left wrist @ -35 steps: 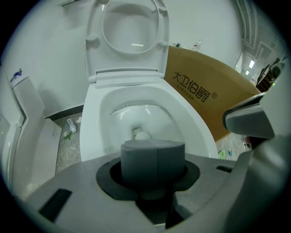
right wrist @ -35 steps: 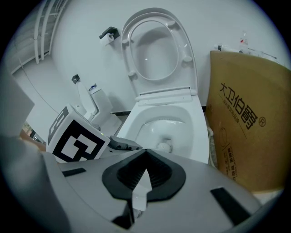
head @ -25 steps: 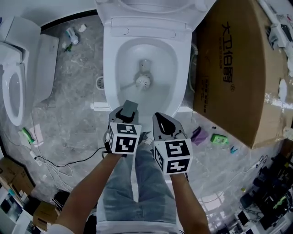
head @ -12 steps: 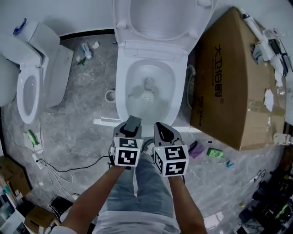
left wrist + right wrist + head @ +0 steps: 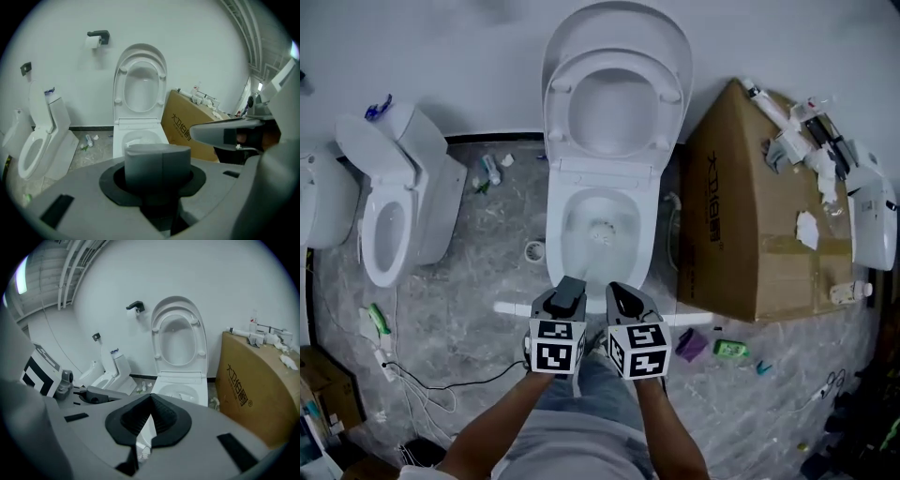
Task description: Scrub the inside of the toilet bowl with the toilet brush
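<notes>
A white toilet [image 5: 565,267] with its lid up stands straight ahead of me. The white brush head [image 5: 601,232] sits low inside the bowl [image 5: 600,211]. My left gripper [image 5: 568,292] hangs over the bowl's near rim, shut on the grey end of the toilet brush handle [image 5: 157,163], which fills the space between the left gripper's [image 5: 157,180] jaws. The shaft between handle and head is hard to make out. My right gripper [image 5: 623,298] is right beside it, jaws together with nothing in them; in the right gripper view [image 5: 149,416] the black pads meet, with the toilet [image 5: 182,389] beyond.
A large cardboard box [image 5: 741,225] stands close on the toilet's right, with tools and scraps on top. A second toilet [image 5: 394,220] stands at the left. A white cable [image 5: 422,380] and small green and purple items [image 5: 712,347] lie on the marble floor. A paper holder [image 5: 97,37] hangs on the wall.
The head view has pulled back and tilted up, so the toilet looks smaller and the lid and wall show. Both grippers stay side by side at the near rim; the brush head stays in the bowl.
</notes>
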`<state>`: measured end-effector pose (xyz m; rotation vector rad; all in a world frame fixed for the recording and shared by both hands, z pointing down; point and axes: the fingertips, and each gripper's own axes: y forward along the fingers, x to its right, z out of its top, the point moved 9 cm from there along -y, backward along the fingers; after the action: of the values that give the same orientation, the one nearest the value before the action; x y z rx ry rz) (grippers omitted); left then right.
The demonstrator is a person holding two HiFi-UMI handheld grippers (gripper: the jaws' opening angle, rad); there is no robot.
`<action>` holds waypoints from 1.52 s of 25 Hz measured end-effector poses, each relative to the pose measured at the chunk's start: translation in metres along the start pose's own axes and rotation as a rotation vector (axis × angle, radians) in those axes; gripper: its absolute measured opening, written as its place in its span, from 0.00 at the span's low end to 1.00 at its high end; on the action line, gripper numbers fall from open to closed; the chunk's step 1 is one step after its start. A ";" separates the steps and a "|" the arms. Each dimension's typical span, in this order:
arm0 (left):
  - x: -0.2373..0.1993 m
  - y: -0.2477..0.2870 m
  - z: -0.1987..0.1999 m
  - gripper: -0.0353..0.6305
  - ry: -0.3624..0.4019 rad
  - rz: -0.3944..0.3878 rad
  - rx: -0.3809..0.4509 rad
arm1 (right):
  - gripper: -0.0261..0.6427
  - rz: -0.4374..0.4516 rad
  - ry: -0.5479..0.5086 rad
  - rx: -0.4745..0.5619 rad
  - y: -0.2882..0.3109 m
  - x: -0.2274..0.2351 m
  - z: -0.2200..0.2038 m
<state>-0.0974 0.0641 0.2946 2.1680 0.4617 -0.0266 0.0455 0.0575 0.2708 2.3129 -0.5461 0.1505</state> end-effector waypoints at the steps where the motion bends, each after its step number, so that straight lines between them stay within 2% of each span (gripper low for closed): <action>1: 0.001 -0.010 0.006 0.29 -0.006 -0.005 0.020 | 0.04 0.005 -0.009 0.018 -0.006 -0.004 0.009; 11: 0.026 -0.083 0.064 0.29 0.045 -0.031 0.212 | 0.04 -0.002 -0.068 0.154 -0.066 -0.029 0.066; 19: 0.034 -0.128 0.070 0.29 0.065 -0.001 0.358 | 0.04 -0.012 -0.104 0.240 -0.102 -0.049 0.086; 26: 0.031 -0.135 0.079 0.29 0.084 -0.029 0.381 | 0.04 -0.005 -0.170 0.249 -0.107 -0.064 0.084; 38: 0.031 -0.133 0.093 0.29 0.103 -0.078 0.403 | 0.04 -0.039 -0.188 0.284 -0.107 -0.060 0.097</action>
<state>-0.0993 0.0715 0.1298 2.5535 0.6435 -0.0556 0.0318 0.0786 0.1162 2.6304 -0.6054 -0.0106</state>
